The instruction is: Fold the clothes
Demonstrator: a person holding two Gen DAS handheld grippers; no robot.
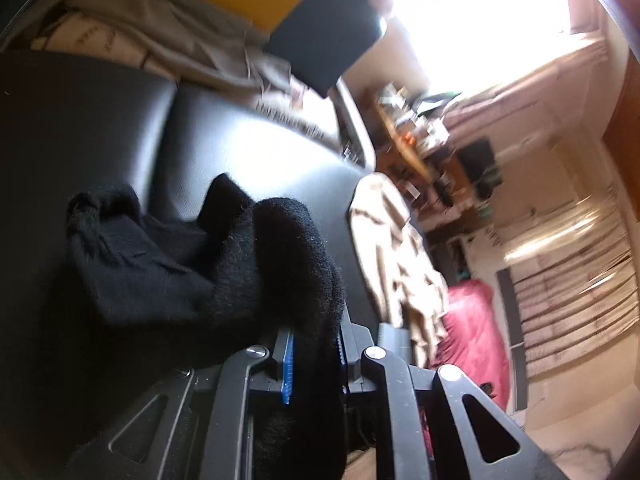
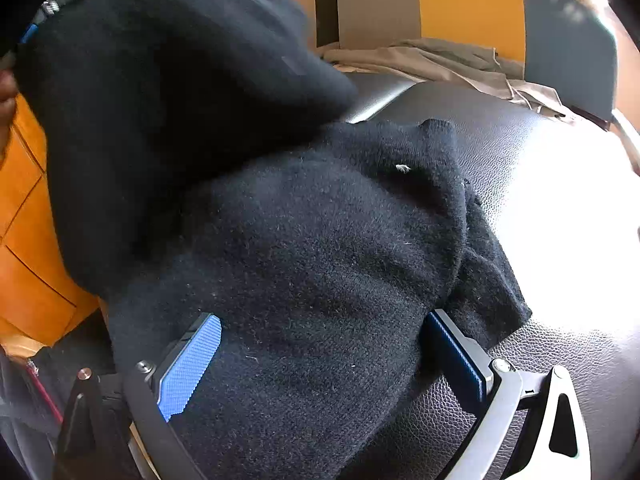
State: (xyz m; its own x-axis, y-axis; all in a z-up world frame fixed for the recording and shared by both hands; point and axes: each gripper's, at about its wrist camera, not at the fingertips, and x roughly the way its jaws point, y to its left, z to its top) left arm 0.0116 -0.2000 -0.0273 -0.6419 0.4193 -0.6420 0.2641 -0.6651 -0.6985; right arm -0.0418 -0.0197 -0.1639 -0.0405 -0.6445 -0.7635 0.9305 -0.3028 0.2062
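Note:
A black knit garment (image 1: pixel 224 264) lies bunched on a black leather seat (image 1: pixel 256 152). My left gripper (image 1: pixel 314 356) is shut on the garment's edge; cloth fills the narrow gap between its blue pads (image 1: pixel 287 364). In the right wrist view the same black garment (image 2: pixel 320 264) lies across my right gripper (image 2: pixel 320 356). Its blue pads (image 2: pixel 192 360) stand wide apart with the cloth draped between them on the leather seat (image 2: pixel 560 200). A raised fold of the garment fills the upper left of that view.
Beige clothes (image 1: pixel 168 48) are heaped at the back of the seat, also in the right wrist view (image 2: pixel 440 60). A yellow and dark panel (image 2: pixel 472 8) stands behind. A beige garment (image 1: pixel 396 248) and a red one (image 1: pixel 476 328) hang off the seat's side. Orange furniture (image 2: pixel 28 264) stands left.

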